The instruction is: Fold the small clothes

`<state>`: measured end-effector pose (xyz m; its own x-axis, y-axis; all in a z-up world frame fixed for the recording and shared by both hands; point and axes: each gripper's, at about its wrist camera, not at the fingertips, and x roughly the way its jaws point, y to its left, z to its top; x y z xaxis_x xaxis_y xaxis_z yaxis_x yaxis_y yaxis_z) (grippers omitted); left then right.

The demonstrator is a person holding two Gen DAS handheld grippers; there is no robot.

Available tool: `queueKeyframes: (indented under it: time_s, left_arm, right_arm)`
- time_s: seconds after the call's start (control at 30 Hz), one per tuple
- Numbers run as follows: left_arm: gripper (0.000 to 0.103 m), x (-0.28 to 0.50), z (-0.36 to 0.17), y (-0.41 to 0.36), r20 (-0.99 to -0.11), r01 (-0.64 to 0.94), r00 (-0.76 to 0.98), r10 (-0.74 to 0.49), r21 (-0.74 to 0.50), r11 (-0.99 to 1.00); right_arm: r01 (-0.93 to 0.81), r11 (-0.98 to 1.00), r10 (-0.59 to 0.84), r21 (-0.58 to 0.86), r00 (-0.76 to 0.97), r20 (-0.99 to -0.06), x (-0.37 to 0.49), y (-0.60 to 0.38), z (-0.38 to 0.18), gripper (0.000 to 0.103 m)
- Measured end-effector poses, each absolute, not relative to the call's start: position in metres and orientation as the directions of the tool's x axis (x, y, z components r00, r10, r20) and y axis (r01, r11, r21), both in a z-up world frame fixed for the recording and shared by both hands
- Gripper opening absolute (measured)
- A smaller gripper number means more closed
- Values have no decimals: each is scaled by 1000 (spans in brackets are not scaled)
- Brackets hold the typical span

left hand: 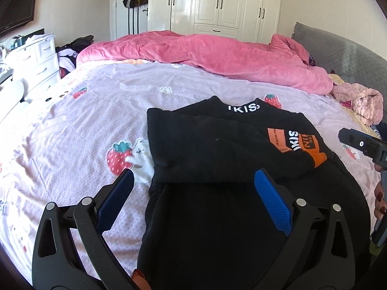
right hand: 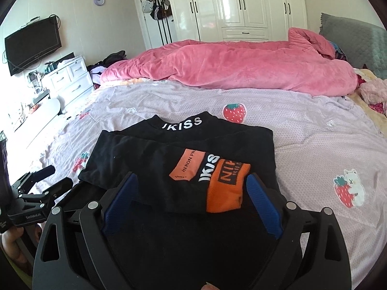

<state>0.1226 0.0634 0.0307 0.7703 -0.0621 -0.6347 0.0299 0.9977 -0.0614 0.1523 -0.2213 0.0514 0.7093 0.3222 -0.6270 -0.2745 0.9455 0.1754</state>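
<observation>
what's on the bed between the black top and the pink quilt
Nothing but bare lilac sheet with a strawberry print lies between the black top and the pink quilt. Both wrist views show it, the right one most clearly.

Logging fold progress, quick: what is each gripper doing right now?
Left gripper: jaws open, holding nothing, above the black top.
Right gripper: jaws open, holding nothing.

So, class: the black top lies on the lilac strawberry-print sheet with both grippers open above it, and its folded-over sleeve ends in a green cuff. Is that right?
Not quite. The sleeve's cuff is orange, not green, as the right wrist view shows. The rest holds: the black top lies on the lilac strawberry-print sheet, with the left gripper and right gripper open.
</observation>
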Motion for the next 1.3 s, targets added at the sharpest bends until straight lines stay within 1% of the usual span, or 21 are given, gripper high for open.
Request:
queueKeyframes:
  time_s: [0.47,0.87,1.1,1.3]
  left_arm:
    - [94,86,37,72,-630,12,775,-54,-69,998]
    - [94,59,32,95,-660,-22,751,-31,-71,997]
    - [94,43,26,101,-679,-24,734,-18,-53,998]
    - [94,35,20,106,-695,-31,719,-13,-51,998]
  right_arm:
    - [-222,948,316,227,735,-600,115,-253,56,91]
    - [-144,959,271,246,723,-635,75,-292,40,91]
    - [-84,956,255,281,714,-653,59,-321,34,91]
    - [-67,955,253,290,698,-670,48,-331,29,91]
